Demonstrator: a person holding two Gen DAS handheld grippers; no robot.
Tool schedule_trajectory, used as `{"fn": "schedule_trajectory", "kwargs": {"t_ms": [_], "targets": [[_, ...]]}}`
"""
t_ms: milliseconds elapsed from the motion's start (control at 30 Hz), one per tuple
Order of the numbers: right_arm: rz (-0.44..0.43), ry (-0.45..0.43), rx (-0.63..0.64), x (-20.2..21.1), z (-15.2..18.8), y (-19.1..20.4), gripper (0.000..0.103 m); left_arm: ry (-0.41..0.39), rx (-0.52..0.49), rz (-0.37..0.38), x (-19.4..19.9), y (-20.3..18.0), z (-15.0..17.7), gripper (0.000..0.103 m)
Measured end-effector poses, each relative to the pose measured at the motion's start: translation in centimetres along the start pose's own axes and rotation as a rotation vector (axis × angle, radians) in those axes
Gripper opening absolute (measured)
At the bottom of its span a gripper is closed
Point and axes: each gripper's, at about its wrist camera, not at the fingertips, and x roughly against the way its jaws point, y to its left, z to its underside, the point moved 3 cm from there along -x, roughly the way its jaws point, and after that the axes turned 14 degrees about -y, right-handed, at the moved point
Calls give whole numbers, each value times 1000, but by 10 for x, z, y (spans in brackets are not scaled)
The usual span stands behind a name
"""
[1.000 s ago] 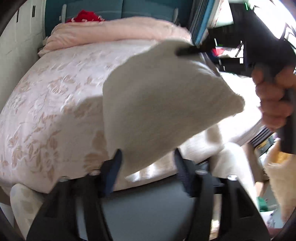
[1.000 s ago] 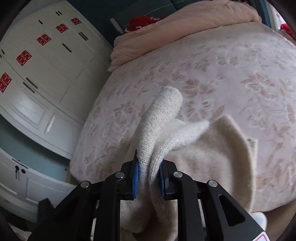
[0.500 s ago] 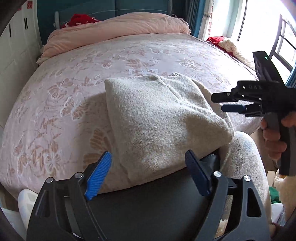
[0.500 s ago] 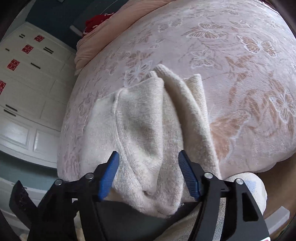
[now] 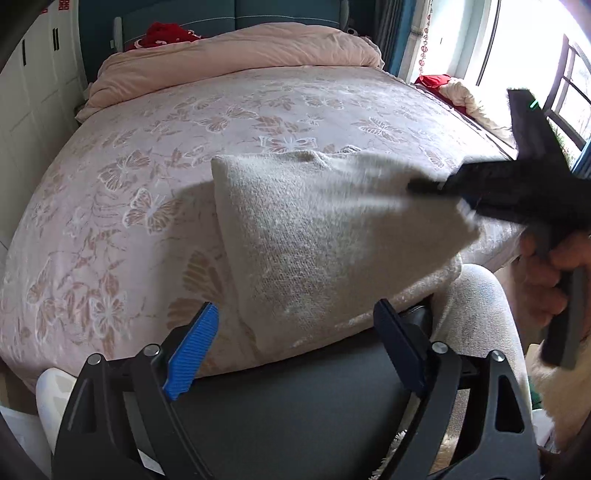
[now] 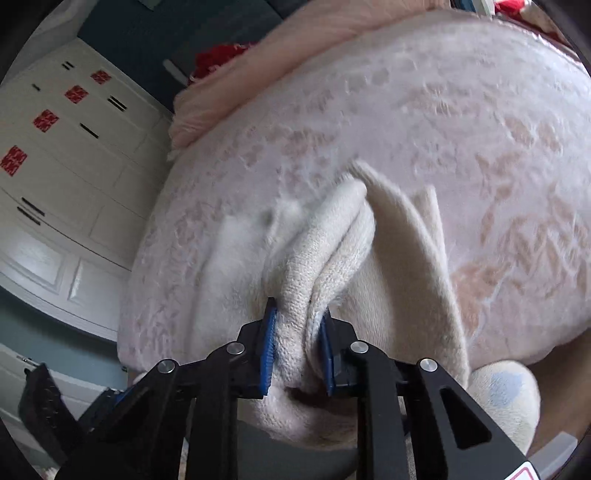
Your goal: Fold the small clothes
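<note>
A cream knitted garment (image 5: 325, 236), folded into a thick pad, lies at the near edge of the bed (image 5: 155, 155). My left gripper (image 5: 295, 350) is open and empty, its fingers wide apart just in front of the garment's near edge. My right gripper (image 6: 297, 350) is shut on a bunched fold of the cream knitted garment (image 6: 325, 251) and lifts its right side. In the left wrist view the right gripper (image 5: 436, 186) reaches in from the right, blurred, over the garment's right edge.
The bed has a pink butterfly-patterned cover and a rolled pink duvet (image 5: 236, 55) at the head, with a red item (image 5: 166, 31) behind. White cupboards (image 6: 55, 155) stand on the left. A window (image 5: 517, 55) is at the right. My legs (image 5: 476, 314) are at the bed's edge.
My right gripper was open above the garment half a second ago; it has now closed on a fold and pulls it up. My left gripper stays open.
</note>
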Motion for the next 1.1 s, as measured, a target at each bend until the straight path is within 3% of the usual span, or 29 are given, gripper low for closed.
{"fn": "schedule_trajectory", "kwargs": {"t_ms": [67, 133, 233, 267, 367, 433, 533, 567, 633, 667, 767, 833, 933, 1000, 1100], "targets": [[37, -55, 53, 21, -14, 0, 18, -2, -5, 0, 0, -2, -2, 84], [154, -54, 129, 21, -11, -18, 20, 1, -4, -2, -3, -2, -3, 85], [296, 112, 113, -21, 29, -81, 24, 19, 14, 9, -10, -5, -3, 85], [289, 138, 77, -30, 42, -96, 27, 28, 20, 13, -12, -5, -2, 85], [241, 71, -22, -9, 34, -97, 30, 45, 10, 0, -17, -9, -3, 85], [264, -9, 14, 10, 15, -83, 30, 35, 4, -3, -14, -9, -6, 85], [191, -63, 66, 29, -8, -53, 29, -3, -4, -7, -11, -11, -16, 85], [138, -54, 68, 31, -11, -41, 28, -11, -10, -16, -11, -11, -20, 85], [10, -4, 62, 21, -9, -13, 14, -20, -14, -34, -13, -11, -25, 85], [-51, 32, 66, 13, -3, 3, 12, -19, -10, -41, -14, -10, -25, 85], [-144, 134, 119, -21, 22, 48, 5, -2, 12, -52, -12, -2, -23, 85], [-151, 220, 144, -53, 44, 63, 5, 9, 24, -68, -8, 8, -19, 85], [-63, 370, 180, -112, 88, 51, 0, 25, 35, -96, -5, 19, -11, 85], [-97, 358, 122, -104, 84, 51, 0, 37, 49, -111, -4, 27, -8, 85], [-16, 212, 230, -60, 57, 60, 0, 27, 71, -116, 0, 34, -8, 85]]}}
